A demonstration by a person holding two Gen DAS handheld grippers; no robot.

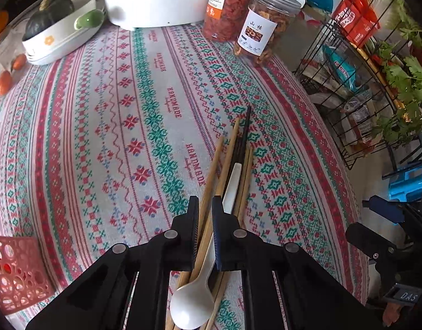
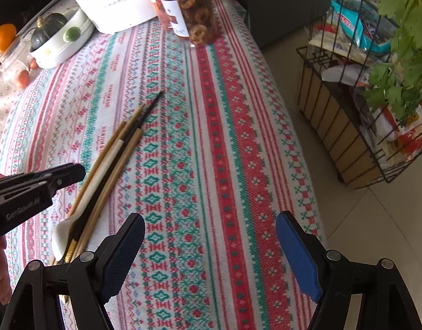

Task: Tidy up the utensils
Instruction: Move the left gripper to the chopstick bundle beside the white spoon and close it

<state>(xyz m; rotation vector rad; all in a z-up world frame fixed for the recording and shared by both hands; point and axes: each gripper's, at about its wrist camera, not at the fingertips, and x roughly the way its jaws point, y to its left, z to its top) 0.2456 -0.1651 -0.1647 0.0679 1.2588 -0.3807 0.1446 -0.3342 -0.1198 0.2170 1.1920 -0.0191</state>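
Squash [image 1: 50,13] in white dish [image 1: 65,41], jars [image 1: 262,27] — dried fruit

White spoon [image 1: 193,297], black chopstick [image 1: 242,137], red-green patterned cloth [image 1: 101,126]

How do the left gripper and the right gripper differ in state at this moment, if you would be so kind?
The left gripper is shut on a wooden chopstick; the right gripper is open with nothing between its pads. The left is over the utensil pile, the right over bare tablecloth beside it. Both point steeply down.
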